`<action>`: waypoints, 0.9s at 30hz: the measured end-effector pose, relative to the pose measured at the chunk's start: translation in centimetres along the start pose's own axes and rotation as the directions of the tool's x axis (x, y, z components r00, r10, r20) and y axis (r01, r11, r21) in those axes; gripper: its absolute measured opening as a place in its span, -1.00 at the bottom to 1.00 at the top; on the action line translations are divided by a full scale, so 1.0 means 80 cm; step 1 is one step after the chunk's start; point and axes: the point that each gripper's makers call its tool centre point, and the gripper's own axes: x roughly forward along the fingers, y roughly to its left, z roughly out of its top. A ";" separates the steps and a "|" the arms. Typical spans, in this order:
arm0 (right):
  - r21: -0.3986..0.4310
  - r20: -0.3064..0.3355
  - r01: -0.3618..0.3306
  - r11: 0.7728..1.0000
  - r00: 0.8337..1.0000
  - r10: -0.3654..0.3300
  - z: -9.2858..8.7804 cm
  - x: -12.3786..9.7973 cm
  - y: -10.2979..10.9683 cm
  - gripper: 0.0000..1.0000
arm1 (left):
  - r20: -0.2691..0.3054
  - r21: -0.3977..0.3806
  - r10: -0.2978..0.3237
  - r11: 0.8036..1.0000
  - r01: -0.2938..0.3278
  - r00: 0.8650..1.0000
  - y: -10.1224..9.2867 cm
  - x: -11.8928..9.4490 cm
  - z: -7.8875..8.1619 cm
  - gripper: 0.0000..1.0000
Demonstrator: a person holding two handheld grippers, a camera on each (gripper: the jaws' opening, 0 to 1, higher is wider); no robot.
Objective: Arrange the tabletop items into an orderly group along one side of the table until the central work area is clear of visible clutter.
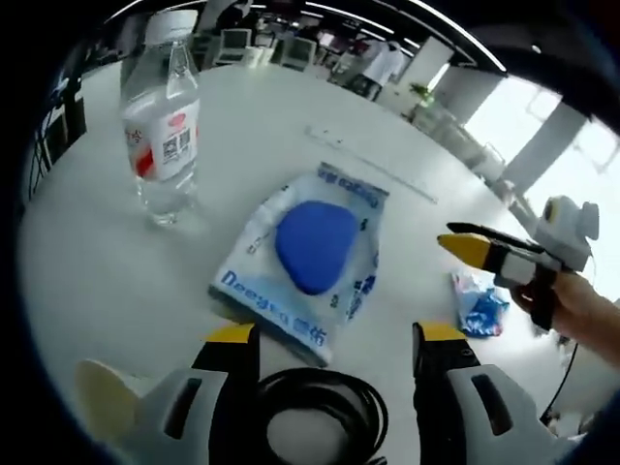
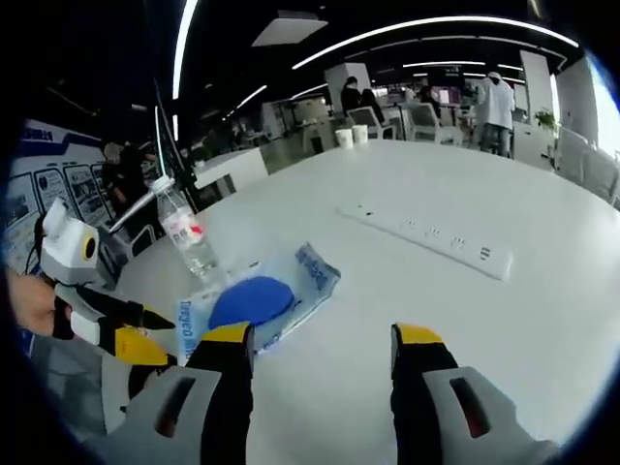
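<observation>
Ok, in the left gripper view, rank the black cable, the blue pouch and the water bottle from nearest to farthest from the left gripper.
1. Black cable coil, between the left gripper's jaws.
2. Blue pouch, just ahead, centre.
3. Water bottle, upright, farther, upper left.

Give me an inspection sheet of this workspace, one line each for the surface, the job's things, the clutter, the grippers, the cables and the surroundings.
Surface: white table, round-edged, mostly bare.
Job's things: water bottle upright; clear packet with a blue piece inside lying flat beside it; small blue wrapper apart, near the right gripper.
Clutter: white power strip lying across the far side of the table.
Grippers: left gripper open, above the black cable coil; right gripper open, empty.
Cables: black cable coil between the left gripper's jaws.
Surroundings: open office, chairs, a person in white standing, ceiling strip lights.
</observation>
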 end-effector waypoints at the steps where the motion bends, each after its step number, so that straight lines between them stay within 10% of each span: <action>1: -0.013 -0.009 -0.007 1.000 1.000 0.007 -0.001 0.003 0.002 0.08 | 0.000 0.000 0.001 1.000 -0.001 1.000 0.001 0.000 0.000 0.18; 27: 0.215 0.132 -0.012 0.977 0.991 -0.017 0.023 0.077 -0.012 -0.06 | -0.023 -0.130 0.093 0.987 -0.095 0.995 0.022 0.013 -0.003 -0.11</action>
